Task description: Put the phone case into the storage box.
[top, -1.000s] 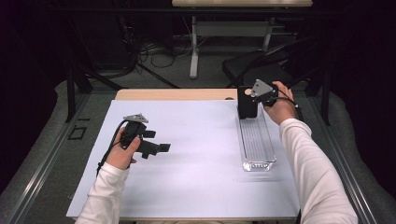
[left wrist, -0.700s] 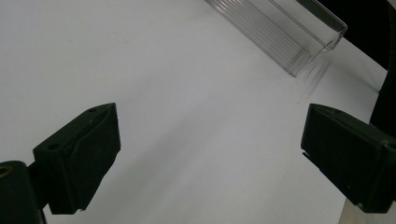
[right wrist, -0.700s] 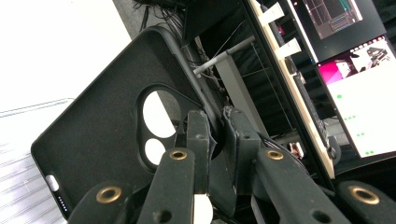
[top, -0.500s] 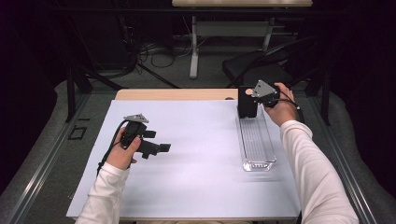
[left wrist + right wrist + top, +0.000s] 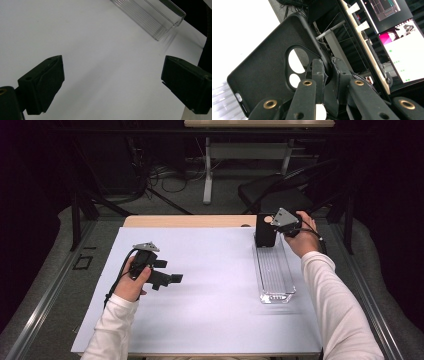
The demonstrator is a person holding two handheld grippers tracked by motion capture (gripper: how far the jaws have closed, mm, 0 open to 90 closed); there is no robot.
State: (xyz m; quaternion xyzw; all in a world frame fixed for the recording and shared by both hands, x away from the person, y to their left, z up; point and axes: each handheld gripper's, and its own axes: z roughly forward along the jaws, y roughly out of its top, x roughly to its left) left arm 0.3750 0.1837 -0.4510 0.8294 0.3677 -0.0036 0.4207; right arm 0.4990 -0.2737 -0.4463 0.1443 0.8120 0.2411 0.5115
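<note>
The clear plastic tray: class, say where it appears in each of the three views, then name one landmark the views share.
High view: the clear plastic tray lies lengthwise right of centre on the white sheet, its far end at the black phone case.
Left gripper view: top right, one end running in from the upper edge.
Right gripper view: a ribbed, blurred patch at lower left, likely the tray.
Shared landmark: the white sheet.
</note>
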